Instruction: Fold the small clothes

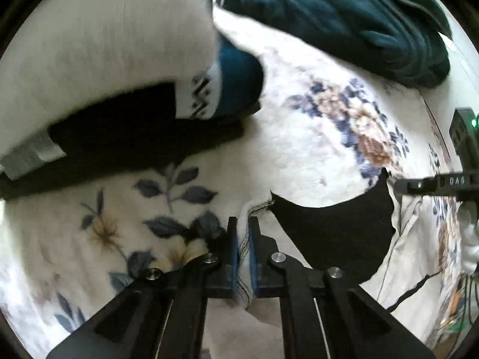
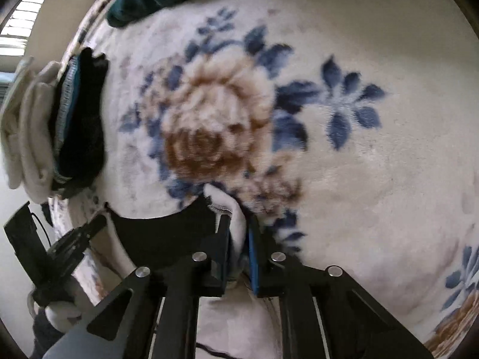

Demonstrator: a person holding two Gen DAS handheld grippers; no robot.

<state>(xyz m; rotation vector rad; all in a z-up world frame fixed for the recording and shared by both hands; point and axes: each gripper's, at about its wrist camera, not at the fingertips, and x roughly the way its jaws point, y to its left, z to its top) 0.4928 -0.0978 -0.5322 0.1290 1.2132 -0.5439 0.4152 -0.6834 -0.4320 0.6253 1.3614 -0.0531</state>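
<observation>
Clamped between the pads of the left gripper [image 1: 243,233] and the right gripper [image 2: 238,230], a cream-and-black garment [image 1: 335,233] is held stretched above the floral blanket [image 2: 344,164].

A plush cream fleece blanket printed with blue leaves and brown flowers [image 2: 374,155] covers the whole supporting surface; what is beneath it cannot be seen. In the left wrist view the same blanket [image 1: 305,155] shows a large blue-and-brown bloom on the right and navy leaf sprigs at lower left. A rumpled dark teal fabric item [image 1: 344,21] lies on its far edge, also visible at the top left of the right wrist view [image 2: 134,3]. A stack of folded small clothes in cream, teal and black [image 2: 71,119] rests on the blanket's left side, and appears large and blurred in the left wrist view [image 1: 143,113].
</observation>
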